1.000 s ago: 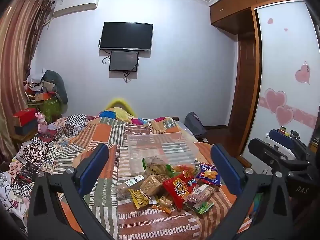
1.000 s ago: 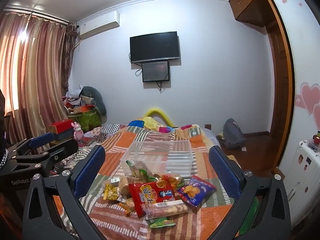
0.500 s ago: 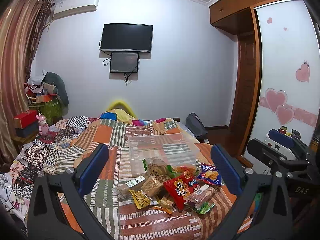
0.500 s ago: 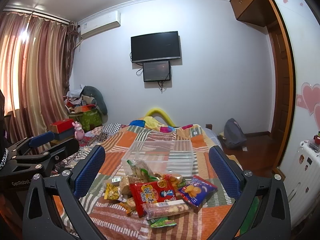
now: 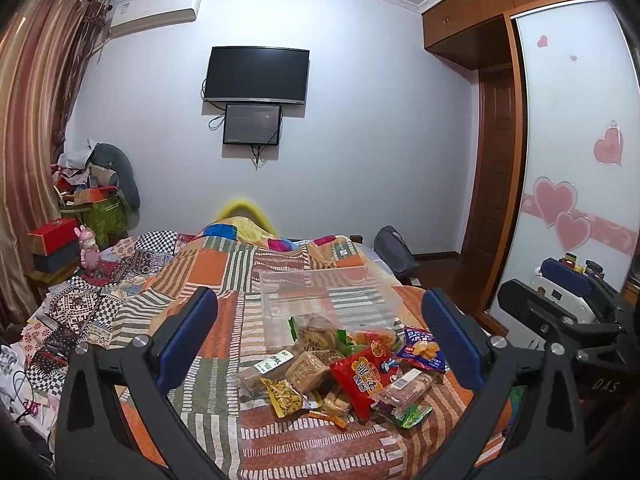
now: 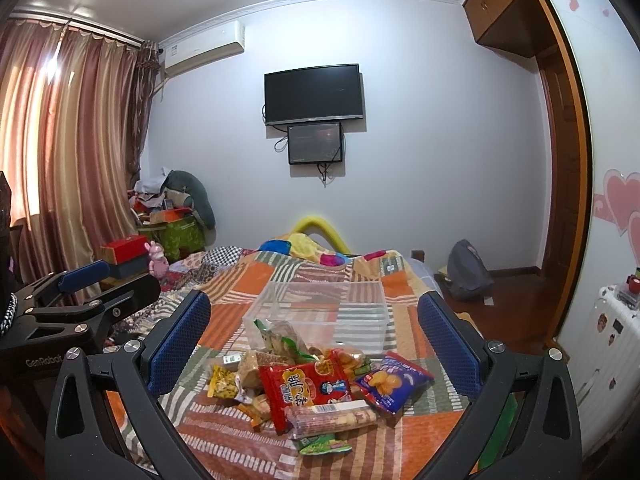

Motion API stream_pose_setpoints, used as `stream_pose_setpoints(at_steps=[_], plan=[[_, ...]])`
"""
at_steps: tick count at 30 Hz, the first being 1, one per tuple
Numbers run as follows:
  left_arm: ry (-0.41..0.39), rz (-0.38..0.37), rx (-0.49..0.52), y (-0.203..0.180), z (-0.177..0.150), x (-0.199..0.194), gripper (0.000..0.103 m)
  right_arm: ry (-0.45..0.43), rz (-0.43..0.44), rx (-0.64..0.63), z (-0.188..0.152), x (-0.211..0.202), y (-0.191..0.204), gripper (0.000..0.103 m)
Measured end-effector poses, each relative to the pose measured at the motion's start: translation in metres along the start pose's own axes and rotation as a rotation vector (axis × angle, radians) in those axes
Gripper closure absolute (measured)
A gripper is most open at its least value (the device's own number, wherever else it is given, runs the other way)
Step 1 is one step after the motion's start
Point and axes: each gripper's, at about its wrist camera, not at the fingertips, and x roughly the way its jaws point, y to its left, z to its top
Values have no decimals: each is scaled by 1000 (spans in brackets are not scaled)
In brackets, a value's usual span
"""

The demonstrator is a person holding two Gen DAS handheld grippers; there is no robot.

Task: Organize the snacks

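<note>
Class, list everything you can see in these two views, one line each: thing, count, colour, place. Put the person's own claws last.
Snack packets: a heap, too jumbled to count, red, blue, yellow, green; on the bed's near end.
Clear bin: one, transparent, nothing in it; just behind the heap.
Patchwork bedspread: one, orange, green, white; covering the bed.
Television: one, black; on the far wall.
Air conditioner: one, white; high on the wall.
Left claw: one, black, blue pads; open above the snacks.
Right claw: one, same colours; open.
</note>
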Motion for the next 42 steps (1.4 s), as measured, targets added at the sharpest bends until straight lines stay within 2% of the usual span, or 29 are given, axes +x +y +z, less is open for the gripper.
stream_pose_setpoints(at_steps=[42], plan=[[15,-19,3,-2,-3,5,0,1,3,16,0,1,-2,0]])
